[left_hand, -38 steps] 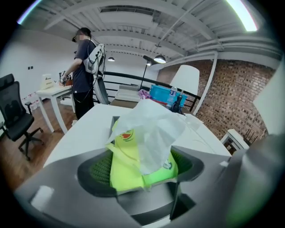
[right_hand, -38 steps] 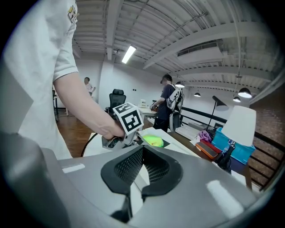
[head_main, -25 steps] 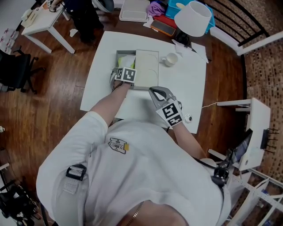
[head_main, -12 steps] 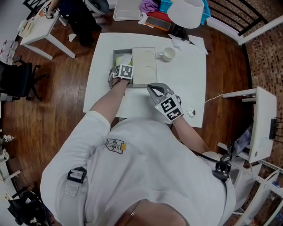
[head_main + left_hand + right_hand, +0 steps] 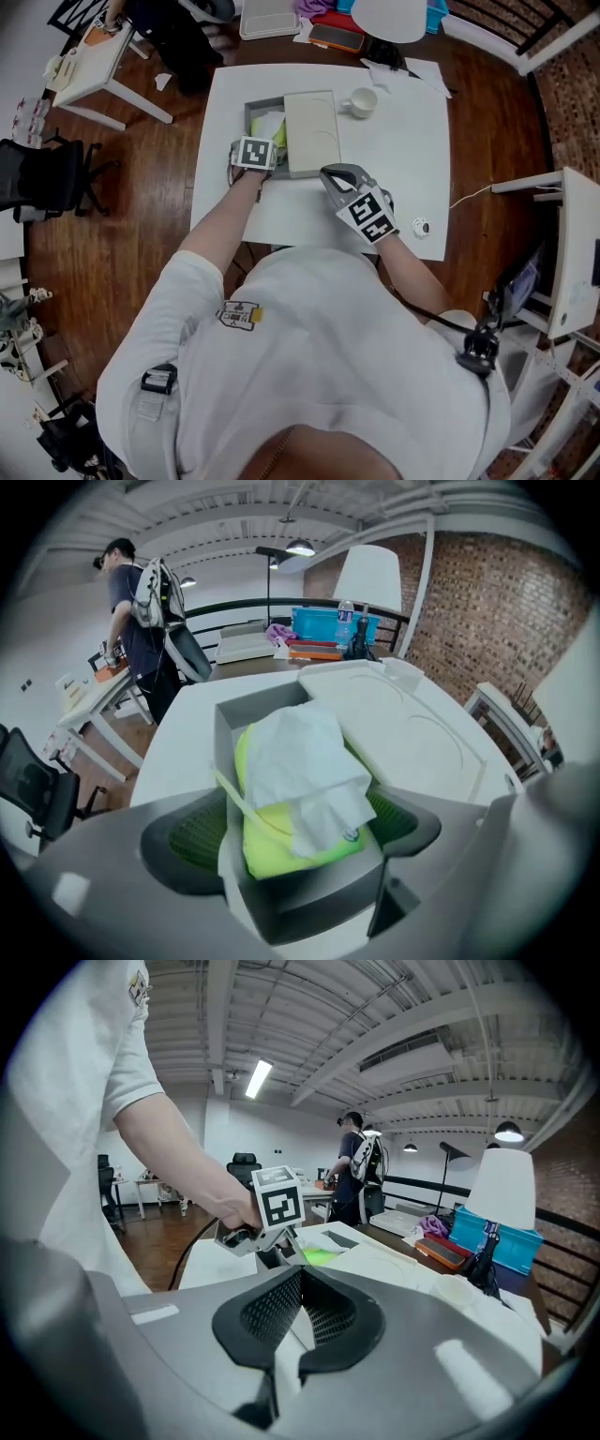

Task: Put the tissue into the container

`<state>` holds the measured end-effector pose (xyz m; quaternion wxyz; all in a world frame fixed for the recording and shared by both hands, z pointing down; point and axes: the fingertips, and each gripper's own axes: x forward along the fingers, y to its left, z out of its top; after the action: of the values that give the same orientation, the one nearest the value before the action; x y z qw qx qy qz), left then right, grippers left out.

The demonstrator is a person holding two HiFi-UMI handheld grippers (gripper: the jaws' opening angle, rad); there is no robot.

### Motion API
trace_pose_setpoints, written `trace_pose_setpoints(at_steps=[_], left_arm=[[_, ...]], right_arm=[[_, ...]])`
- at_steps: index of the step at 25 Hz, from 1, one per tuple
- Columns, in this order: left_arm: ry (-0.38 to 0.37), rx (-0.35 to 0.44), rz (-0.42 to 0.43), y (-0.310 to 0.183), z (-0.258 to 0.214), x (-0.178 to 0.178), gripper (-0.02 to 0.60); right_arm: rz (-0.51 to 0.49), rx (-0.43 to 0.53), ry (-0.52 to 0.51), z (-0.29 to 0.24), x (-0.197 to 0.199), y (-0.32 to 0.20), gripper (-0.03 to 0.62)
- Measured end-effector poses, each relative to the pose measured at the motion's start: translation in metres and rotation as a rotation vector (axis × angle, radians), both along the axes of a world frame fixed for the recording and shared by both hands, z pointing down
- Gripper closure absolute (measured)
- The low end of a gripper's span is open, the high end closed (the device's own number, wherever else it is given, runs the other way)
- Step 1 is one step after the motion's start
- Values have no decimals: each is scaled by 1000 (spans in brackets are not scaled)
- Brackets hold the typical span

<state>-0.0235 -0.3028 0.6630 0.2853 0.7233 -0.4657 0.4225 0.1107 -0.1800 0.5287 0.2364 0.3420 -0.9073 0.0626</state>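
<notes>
A grey container (image 5: 251,108) lies on the white table (image 5: 403,159), its flat lid (image 5: 312,131) slid to the right. Inside, a crumpled white tissue (image 5: 305,757) rests on a yellow-green pack (image 5: 272,841); the tissue (image 5: 265,122) also shows in the head view. My left gripper (image 5: 253,141) stands at the container's near end. Its jaws are opening, with the tissue between the left gripper (image 5: 291,827) pads but not pressed by them. My right gripper (image 5: 336,174) hovers just right of the lid's near corner. The right gripper (image 5: 298,1321) is shut with nothing in it.
A white mug (image 5: 362,101) stands right of the lid, below a lamp shade (image 5: 394,14). A small round object (image 5: 422,227) with a cable lies near the table's right edge. A black chair (image 5: 47,178) is at the left, and a person (image 5: 131,583) stands by a far desk.
The left gripper stays at the container's near end with the tissue lying inside. The right gripper has drawn a little nearer the lid. The head view has drifted.
</notes>
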Motion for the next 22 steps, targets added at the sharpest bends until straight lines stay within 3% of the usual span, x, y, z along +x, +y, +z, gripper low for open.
trace_pose_setpoints(at_steps=[4, 6, 10, 13, 15, 18, 22], left_arm=[[92, -18, -22, 11, -9, -4, 47], [126, -6, -35, 18, -13, -7, 37], [187, 76, -68, 33, -29, -11, 37], [237, 186, -87, 51, -58, -14, 43], [281, 278, -93, 69, -84, -17, 100], [333, 377, -99, 112, -109, -27, 237], [347, 368, -62, 164, -98, -30, 382]], right_arm=[[-13, -6, -8, 1, 0, 0, 594], [-22, -12, -13, 3, 0, 0, 594], [-48, -30, -26, 8, 1, 4, 594], [-64, -51, -43, 15, 1, 10, 594], [-69, -61, -48, 19, -1, 14, 594], [-74, -76, -45, 24, -12, 29, 594], [-87, -100, -26, 34, -25, 46, 594]])
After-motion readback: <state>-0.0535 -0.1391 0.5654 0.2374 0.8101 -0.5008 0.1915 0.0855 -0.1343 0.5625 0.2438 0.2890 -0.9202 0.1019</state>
